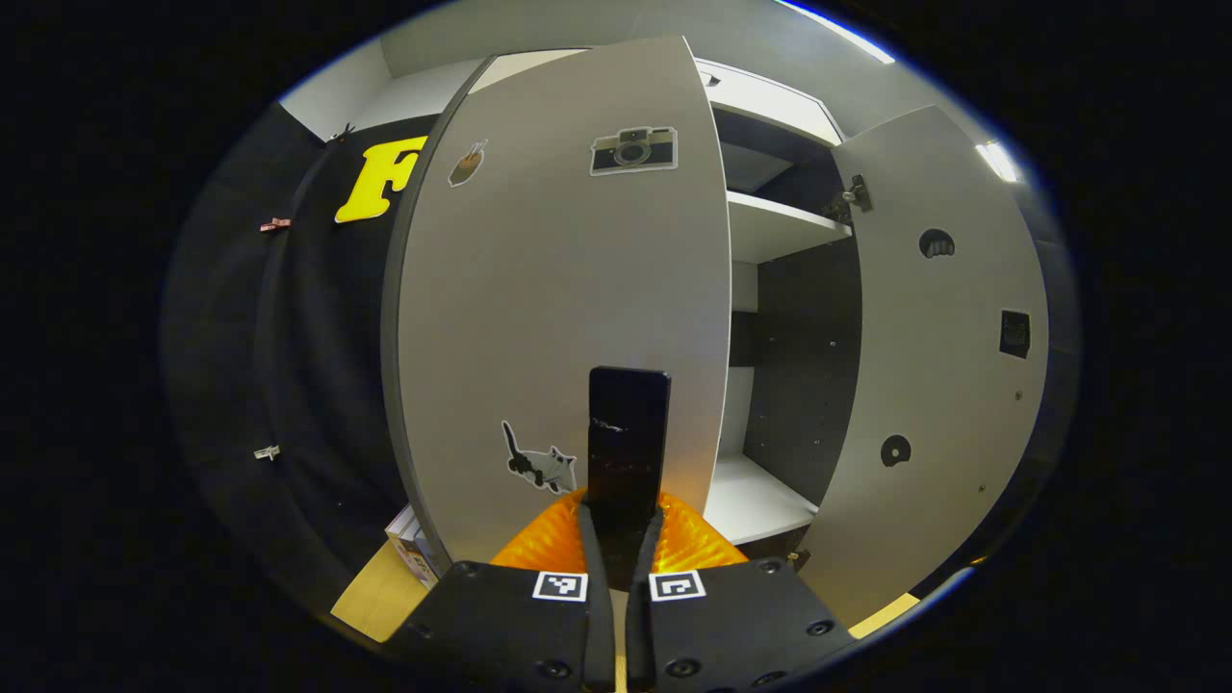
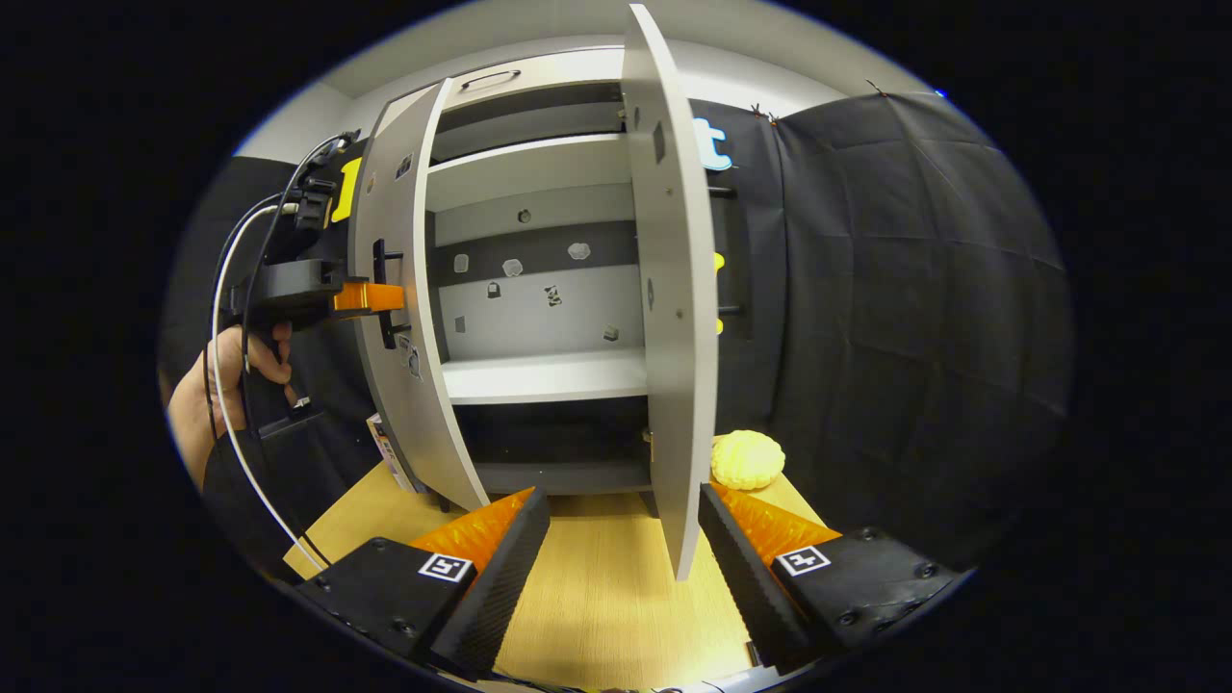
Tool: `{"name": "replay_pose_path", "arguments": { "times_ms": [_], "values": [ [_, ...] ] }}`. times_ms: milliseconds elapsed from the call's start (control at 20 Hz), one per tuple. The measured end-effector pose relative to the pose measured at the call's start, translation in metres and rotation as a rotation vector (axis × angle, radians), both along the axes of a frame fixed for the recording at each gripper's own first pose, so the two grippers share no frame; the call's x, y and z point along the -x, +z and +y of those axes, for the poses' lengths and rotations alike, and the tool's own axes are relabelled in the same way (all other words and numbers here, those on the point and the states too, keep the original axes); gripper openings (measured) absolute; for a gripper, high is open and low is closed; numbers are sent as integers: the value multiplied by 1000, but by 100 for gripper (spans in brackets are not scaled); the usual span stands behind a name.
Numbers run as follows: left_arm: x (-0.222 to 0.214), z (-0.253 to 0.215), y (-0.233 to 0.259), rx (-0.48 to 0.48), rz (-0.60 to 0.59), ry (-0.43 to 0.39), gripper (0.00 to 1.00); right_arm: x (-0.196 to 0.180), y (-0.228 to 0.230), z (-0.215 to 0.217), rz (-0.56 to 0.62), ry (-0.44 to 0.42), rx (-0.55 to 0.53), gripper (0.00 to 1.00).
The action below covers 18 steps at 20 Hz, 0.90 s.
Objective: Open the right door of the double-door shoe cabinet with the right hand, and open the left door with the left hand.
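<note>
Right gripper view: right door [image 2: 674,318] swung wide at 12 o'clock, right gripper [image 2: 626,568] spread, empty. Left gripper [image 1: 621,539] clamps the handle [image 1: 628,443]; left door [image 1: 558,308] partly open, likely nearly finished.

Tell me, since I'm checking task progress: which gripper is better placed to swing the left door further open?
Left. The left gripper is shut on the left door's handle; the right gripper is open, astride the right door.

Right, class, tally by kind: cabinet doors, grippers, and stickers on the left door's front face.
Doors: 2, left door, right door
Grippers: 2, left gripper on the handle, right gripper
Stickers: 3, camera sticker, brown sticker, animal sticker
Total: 7
</note>
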<state>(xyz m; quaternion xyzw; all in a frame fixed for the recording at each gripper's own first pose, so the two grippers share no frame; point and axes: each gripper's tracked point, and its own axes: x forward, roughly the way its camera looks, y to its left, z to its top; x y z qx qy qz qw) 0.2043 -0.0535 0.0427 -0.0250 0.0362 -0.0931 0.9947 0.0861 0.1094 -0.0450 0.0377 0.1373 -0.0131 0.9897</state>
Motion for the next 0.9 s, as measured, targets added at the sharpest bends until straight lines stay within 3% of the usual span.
{"name": "replay_pose_path", "arguments": {
  "times_ms": [700, 900],
  "values": [
    [10, 20, 0, -6, -17, -18, 10, -13, -1, 64, 1, 25, 11, 98],
    [29, 57, -2, -8, -18, -5, 10, -14, -5, 87, 14, 29, -2, 98]
  ]
}}
